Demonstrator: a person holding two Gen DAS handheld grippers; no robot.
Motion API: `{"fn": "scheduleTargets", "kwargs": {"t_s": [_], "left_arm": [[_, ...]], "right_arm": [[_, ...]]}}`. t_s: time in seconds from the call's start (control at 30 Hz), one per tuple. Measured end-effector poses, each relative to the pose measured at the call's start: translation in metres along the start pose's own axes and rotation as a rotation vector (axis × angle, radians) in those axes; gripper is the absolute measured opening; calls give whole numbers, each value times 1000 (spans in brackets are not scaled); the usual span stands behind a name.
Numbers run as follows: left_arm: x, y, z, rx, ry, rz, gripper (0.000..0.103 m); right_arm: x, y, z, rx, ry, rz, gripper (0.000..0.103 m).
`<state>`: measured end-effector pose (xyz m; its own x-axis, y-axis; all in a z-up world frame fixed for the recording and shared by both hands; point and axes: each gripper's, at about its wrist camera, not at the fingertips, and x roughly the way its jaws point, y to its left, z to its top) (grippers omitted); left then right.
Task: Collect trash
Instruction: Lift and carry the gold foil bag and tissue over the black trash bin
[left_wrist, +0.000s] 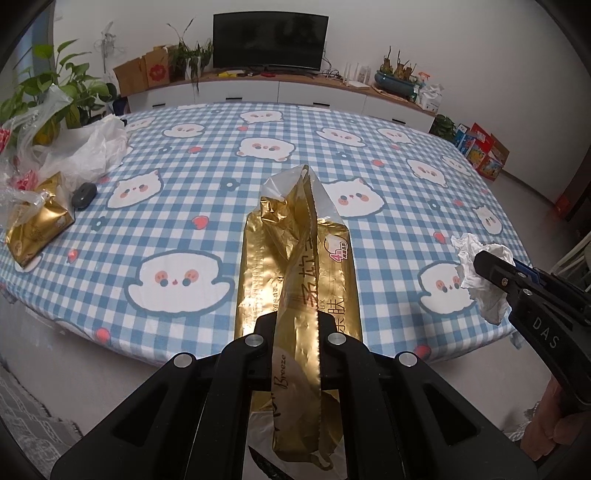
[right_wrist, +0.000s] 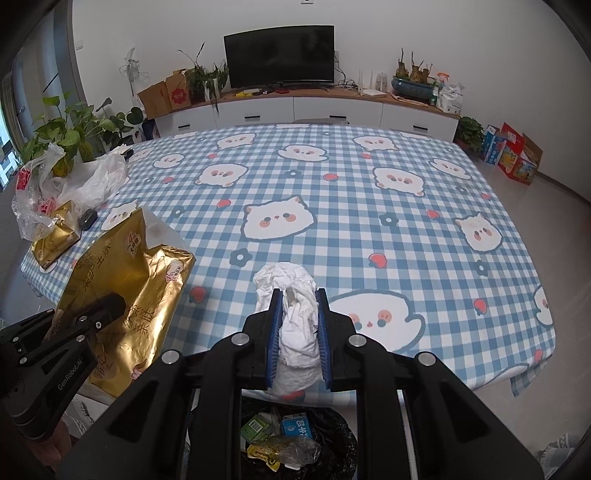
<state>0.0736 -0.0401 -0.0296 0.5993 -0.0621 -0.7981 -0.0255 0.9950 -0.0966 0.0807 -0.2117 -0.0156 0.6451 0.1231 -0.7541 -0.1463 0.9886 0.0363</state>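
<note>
My left gripper (left_wrist: 295, 321) is shut on an empty gold tissue wrapper (left_wrist: 295, 258), which stands up between its fingers over the near edge of the table. From the right wrist view the same gold tissue wrapper (right_wrist: 125, 295) hangs at the left in the left gripper (right_wrist: 99, 314). My right gripper (right_wrist: 299, 306) is shut on a crumpled white tissue (right_wrist: 295, 317), pinched between blue pads. In the left wrist view the white tissue (left_wrist: 476, 273) and right gripper (left_wrist: 495, 273) show at the right edge. Below the right gripper sits a black-lined trash bin (right_wrist: 332, 424) holding cartons and wrappers.
The table carries a blue checked cloth (right_wrist: 332, 206) with cartoon faces. At its far left lie clear and white plastic bags (left_wrist: 74, 147), another gold tissue pack (left_wrist: 37, 229) and a dark mouse (left_wrist: 84, 195). Potted plants stand left; a TV cabinet (left_wrist: 273, 92) lines the back wall.
</note>
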Motion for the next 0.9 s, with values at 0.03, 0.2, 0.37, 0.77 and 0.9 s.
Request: {"fn": "scheduleTargets", "kwargs": {"t_s": [0.03,0.2,0.37,0.77,0.9], "left_arm": [[-1,0,-4,4,1,1,4],[-7,7,-22,-2,7,7,4],[-18,8,-41,-8,11,-4,4],[-36,12,-93,-19,34,-18,4],[-39,15,-111,-31,38,-27,4]], "right_arm": [[-1,0,-5,1,5,1,16],[-12,0,-25,13,11,14,16],[-25,1,-41,30,12,38,16],[-35,9,-88,30,35,51,16],[-35,13,-106,25,47,49,16]]}}
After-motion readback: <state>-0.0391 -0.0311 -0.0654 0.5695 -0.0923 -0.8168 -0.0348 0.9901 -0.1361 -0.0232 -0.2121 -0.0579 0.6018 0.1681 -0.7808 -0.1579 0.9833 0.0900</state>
